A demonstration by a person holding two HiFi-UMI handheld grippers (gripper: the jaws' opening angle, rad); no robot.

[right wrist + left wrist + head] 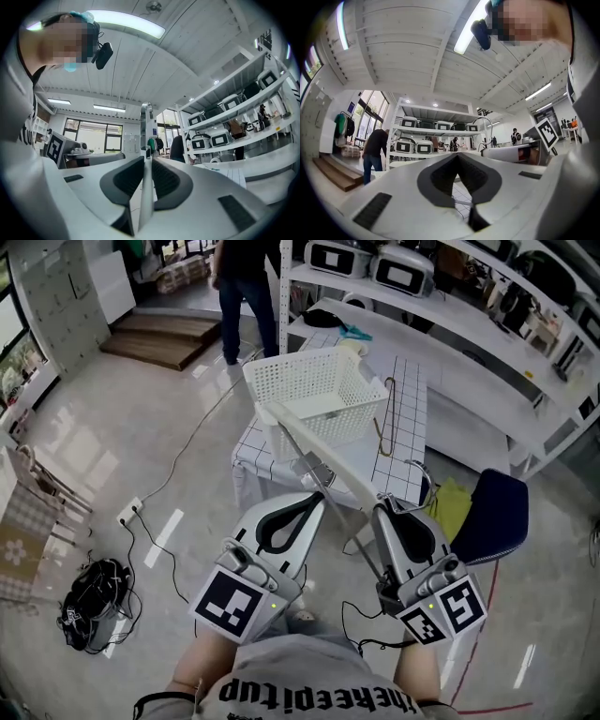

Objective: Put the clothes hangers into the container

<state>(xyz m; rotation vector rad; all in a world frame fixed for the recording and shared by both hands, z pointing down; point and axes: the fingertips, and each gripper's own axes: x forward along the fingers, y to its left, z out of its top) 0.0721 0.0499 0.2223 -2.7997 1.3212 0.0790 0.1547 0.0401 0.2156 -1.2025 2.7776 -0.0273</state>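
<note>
Before the white tiled counter [408, 409], the right claw [382, 508] clamps a white plastic clothes hanger [314, 448], its far end at the white lattice plastic basket [300, 381], seemingly to slide it in, while the left claw [317, 495] is closed and empty.

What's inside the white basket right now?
Only bare lattice walls and floor show inside the basket; no hanger there. Its near wall and the white hanger held by the right gripper hide the front edge.
</note>
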